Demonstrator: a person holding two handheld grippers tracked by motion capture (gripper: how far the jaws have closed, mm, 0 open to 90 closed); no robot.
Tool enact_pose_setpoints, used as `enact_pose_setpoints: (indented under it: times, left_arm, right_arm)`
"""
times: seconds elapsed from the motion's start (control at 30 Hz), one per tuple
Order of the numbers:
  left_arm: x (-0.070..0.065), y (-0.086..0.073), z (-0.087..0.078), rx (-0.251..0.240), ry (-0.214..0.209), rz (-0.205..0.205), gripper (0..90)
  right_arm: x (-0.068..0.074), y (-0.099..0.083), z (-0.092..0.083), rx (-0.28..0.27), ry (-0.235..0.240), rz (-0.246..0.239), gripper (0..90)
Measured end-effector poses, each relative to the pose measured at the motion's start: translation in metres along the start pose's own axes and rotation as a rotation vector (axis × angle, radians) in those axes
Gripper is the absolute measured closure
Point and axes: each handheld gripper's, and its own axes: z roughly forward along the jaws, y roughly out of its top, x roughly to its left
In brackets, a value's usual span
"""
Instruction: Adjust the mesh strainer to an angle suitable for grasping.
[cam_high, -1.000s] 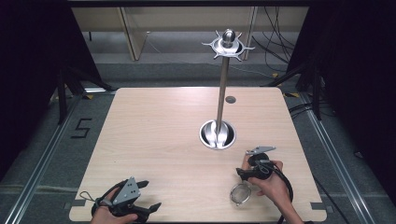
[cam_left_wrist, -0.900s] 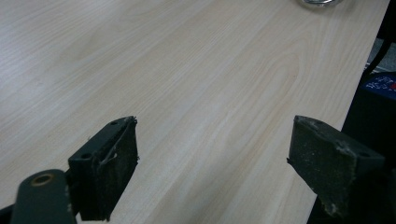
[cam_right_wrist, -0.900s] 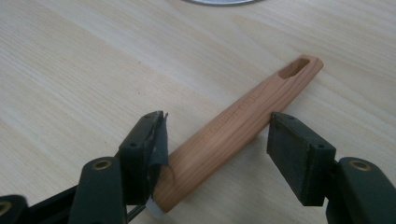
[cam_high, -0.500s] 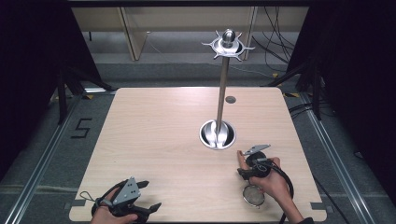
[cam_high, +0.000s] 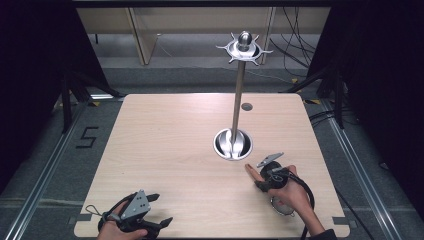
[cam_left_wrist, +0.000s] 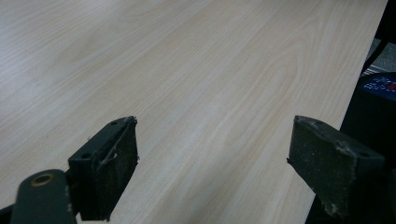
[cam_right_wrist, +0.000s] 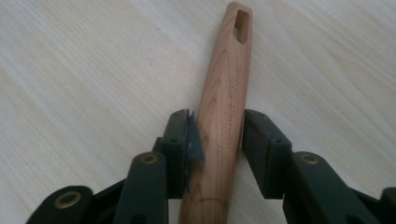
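Observation:
A strainer lies on the table at the front right. Its metal bowl (cam_high: 281, 205) peeks out under the person's right wrist, and the tip of its wooden handle (cam_high: 249, 169) points toward the stand. My right gripper (cam_high: 262, 181) has just been closing and its pads now press on both sides of the wooden handle (cam_right_wrist: 229, 70); in the right gripper view the right gripper (cam_right_wrist: 217, 135) is low over the tabletop. My left gripper (cam_high: 161, 209) rests at the front left, open, and in the left gripper view the left gripper (cam_left_wrist: 212, 158) has only bare wood between its jaws.
A tall metal utensil stand (cam_high: 239, 100) rises from a round base (cam_high: 233, 144) right of the table's centre, with a hooked crown (cam_high: 244, 48) on top. A small dark hole (cam_high: 246, 106) sits behind it. The table's front edge (cam_high: 215, 236) runs close to both hands.
The right hand shifted slightly and the strainer's bowl now lies further right, under the wrist. The left gripper has kept still.

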Motion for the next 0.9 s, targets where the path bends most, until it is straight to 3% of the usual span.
enact_pose_setpoints:
  times: [0.03, 0.13, 0.17, 0.27, 0.3, 0.4, 0.43, 0.47, 0.5, 0.53, 0.63, 0.73, 0.8, 0.83, 0.87, 0.9]
  left_arm:
    - [-0.0002, 0.0000, 0.0001, -0.002, -0.003, -0.003, 15.2]
    - [0.0004, 0.0009, -0.0007, 0.012, 0.001, 0.002, 15.2]
    - [0.0005, 0.0011, -0.0007, 0.013, 0.000, 0.004, 15.2]
    - [0.0005, 0.0011, 0.0006, -0.001, 0.000, 0.001, 15.2]
    - [0.0007, 0.0016, 0.0008, 0.000, 0.002, 0.002, 15.2]
    - [0.0013, 0.0028, 0.0012, 0.017, -0.002, 0.004, 15.2]
    - [-0.0006, 0.0028, 0.0026, -0.002, -0.003, -0.017, 15.2]
    - [0.0014, 0.0032, 0.0010, 0.025, -0.007, -0.002, 15.2]
    - [0.0013, 0.0031, 0.0011, 0.003, -0.004, 0.000, 15.2]
    - [0.0015, 0.0030, 0.0008, 0.000, 0.002, 0.000, 15.3]
    - [-0.0007, 0.0028, 0.0014, -0.013, -0.007, -0.025, 15.3]
    - [0.0003, 0.0037, -0.0002, 0.007, -0.015, -0.007, 15.3]
    - [0.0001, 0.0036, -0.0004, 0.005, -0.016, -0.007, 15.2]
    - [0.0004, 0.0037, -0.0008, 0.006, -0.018, 0.005, 15.2]
    - [0.0013, 0.0039, -0.0012, 0.005, -0.018, 0.025, 15.2]
    - [-0.0020, 0.0029, 0.0001, -0.017, -0.018, -0.022, 15.2]
  right_arm:
    - [0.0006, 0.0000, 0.0000, 0.005, 0.012, 0.010, 65.4]
    - [-0.0022, 0.0004, -0.0010, 0.016, 0.012, -0.026, 66.0]
    - [-0.0021, -0.0003, -0.0021, 0.034, 0.035, -0.010, 65.5]
    - [-0.0035, -0.0016, -0.0030, 0.041, 0.033, -0.013, 65.4]
    - [-0.0052, -0.0022, -0.0028, 0.036, 0.042, -0.037, 65.5]
    - [-0.0046, -0.0038, -0.0042, 0.043, 0.045, -0.026, 66.1]
    - [-0.0051, -0.0046, -0.0041, 0.047, 0.044, -0.029, 66.8]
    - [-0.0051, -0.0046, -0.0041, 0.047, 0.044, -0.029, 66.8]
    - [-0.0033, -0.0054, -0.0059, 0.053, 0.057, -0.015, 67.4]
    - [-0.0052, -0.0053, -0.0050, 0.039, 0.049, -0.046, 67.9]
    - [-0.0028, -0.0053, -0.0050, 0.043, 0.053, -0.032, 68.5]
    - [-0.0026, -0.0057, -0.0044, 0.028, 0.064, -0.034, 68.6]
    - [-0.0020, -0.0072, -0.0057, 0.025, 0.074, -0.010, 68.9]
    - [-0.0039, -0.0085, -0.0039, -0.011, 0.071, -0.014, 70.2]
    - [-0.0039, -0.0085, -0.0039, -0.011, 0.071, -0.014, 70.2]
    - [-0.0042, -0.0087, -0.0063, -0.009, 0.049, -0.008, 70.7]
